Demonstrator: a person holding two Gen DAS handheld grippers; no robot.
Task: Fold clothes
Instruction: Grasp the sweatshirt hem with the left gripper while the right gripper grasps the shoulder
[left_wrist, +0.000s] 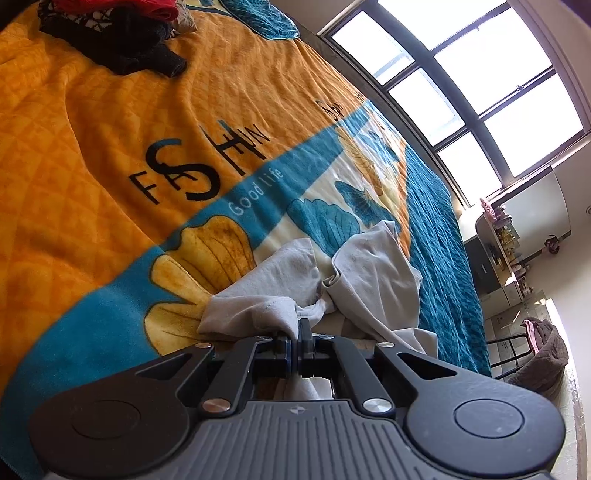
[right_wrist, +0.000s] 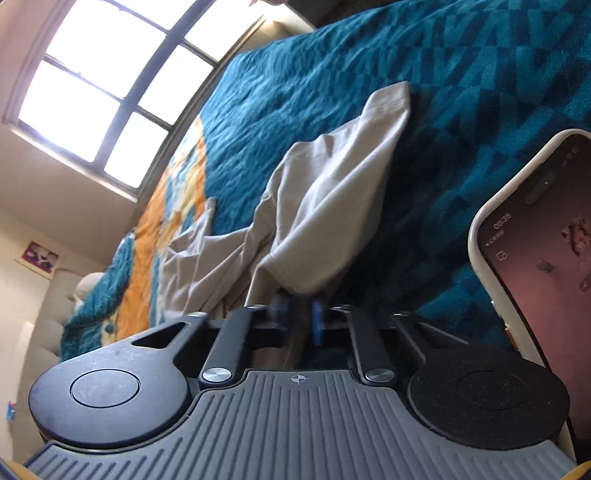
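Observation:
A crumpled pale grey garment (left_wrist: 373, 273) lies on the orange, blue and teal bedspread (left_wrist: 110, 155). My left gripper (left_wrist: 297, 330) is shut on a bunched edge of the garment at its near side. In the right wrist view the same grey garment (right_wrist: 325, 206) spreads over the teal part of the bedspread (right_wrist: 461, 92). My right gripper (right_wrist: 299, 306) sits at the garment's near hem, its blue pads (right_wrist: 317, 317) a small gap apart with cloth between them; the view is blurred there.
A heap of dark and red clothes (left_wrist: 122, 33) lies at the far end of the bed. A large window (left_wrist: 461, 85) runs along the far side. A chair with a brown blanket (left_wrist: 543, 354) stands beside the bed. A phone (right_wrist: 546, 258) in a white case is at the right.

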